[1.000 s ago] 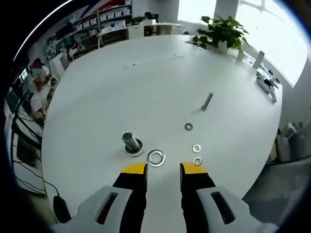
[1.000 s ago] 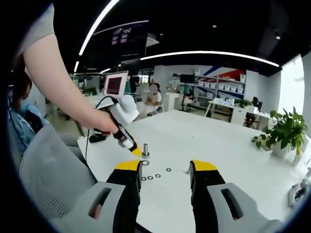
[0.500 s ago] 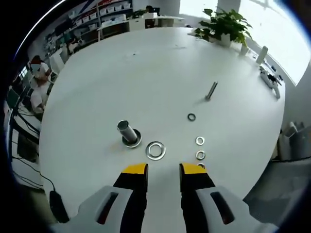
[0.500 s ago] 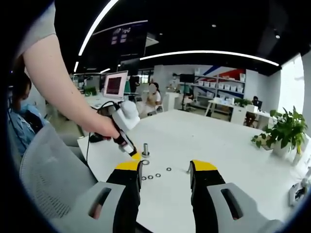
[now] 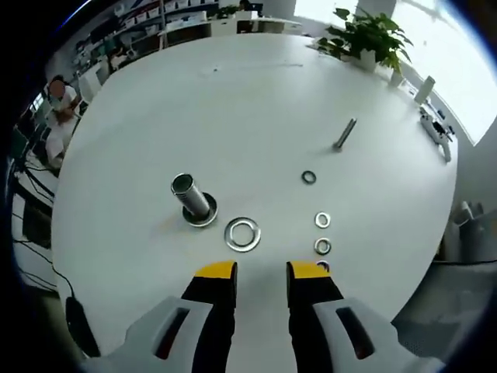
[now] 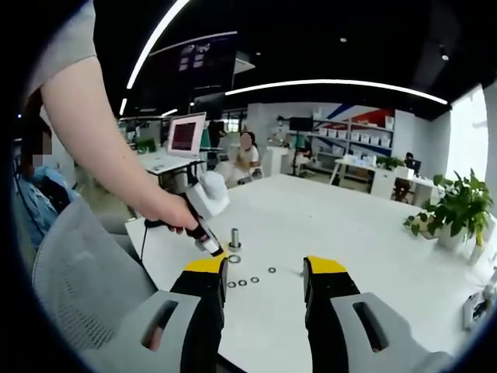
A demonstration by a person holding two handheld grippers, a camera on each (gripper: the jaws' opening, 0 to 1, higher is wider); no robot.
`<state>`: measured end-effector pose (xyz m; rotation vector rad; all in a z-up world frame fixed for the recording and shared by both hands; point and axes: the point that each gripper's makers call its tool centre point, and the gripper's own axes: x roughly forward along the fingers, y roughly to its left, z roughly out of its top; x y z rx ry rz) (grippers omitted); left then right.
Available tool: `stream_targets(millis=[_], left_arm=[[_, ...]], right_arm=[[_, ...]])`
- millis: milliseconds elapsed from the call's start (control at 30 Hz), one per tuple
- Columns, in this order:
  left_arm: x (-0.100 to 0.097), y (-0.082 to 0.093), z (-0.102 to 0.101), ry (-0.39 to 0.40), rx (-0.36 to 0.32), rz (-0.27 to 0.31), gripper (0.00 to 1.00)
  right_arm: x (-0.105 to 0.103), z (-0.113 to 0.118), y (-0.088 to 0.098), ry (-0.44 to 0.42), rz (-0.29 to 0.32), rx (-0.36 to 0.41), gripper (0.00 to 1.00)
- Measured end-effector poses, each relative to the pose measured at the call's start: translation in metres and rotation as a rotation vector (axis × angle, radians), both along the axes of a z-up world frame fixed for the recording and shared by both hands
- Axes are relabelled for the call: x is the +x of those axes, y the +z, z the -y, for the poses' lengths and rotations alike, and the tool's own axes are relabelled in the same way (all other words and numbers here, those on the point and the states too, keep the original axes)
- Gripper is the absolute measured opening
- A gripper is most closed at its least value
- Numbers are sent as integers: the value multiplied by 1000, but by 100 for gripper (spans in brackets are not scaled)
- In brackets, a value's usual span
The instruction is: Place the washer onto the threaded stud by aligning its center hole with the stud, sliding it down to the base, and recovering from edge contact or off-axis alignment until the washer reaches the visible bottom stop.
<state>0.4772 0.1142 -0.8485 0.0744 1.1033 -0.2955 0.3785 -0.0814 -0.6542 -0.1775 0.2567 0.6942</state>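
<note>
Washer (image 5: pixel 242 234) lies flat on white surface (image 5: pixel 233 116) just beside threaded stud (image 5: pixel 192 199); left gripper (image 5: pixel 261 270) jaws narrowly apart, empty.

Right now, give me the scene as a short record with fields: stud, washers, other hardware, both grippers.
stud: upright on its round base, on the white table
large washer: flat on the table, beside the stud base, not on the stud
small washers: three loose
bolt: lying on its side
left gripper: open, empty, just short of the large washer
right gripper: open, empty, held back from the parts
</note>
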Motion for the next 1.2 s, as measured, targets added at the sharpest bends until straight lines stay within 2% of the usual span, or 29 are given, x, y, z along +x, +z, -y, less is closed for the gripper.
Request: stream_targets(millis=[200,400,733,1200], left_arm=[[13,-2,-5,61,-1,18,24],[18,-8,1,51,16,11,24],[2,-2,11,64,43,-9,24],[9,-3,8,50,70,-14,24]], right_arm=[[1,2,-1,-9,-8,8,41],[0,1,-1,-3,-10,6,41],[0,1,-2,-5,-16,5,41],[2,4,-3,-18,-16,6,41]])
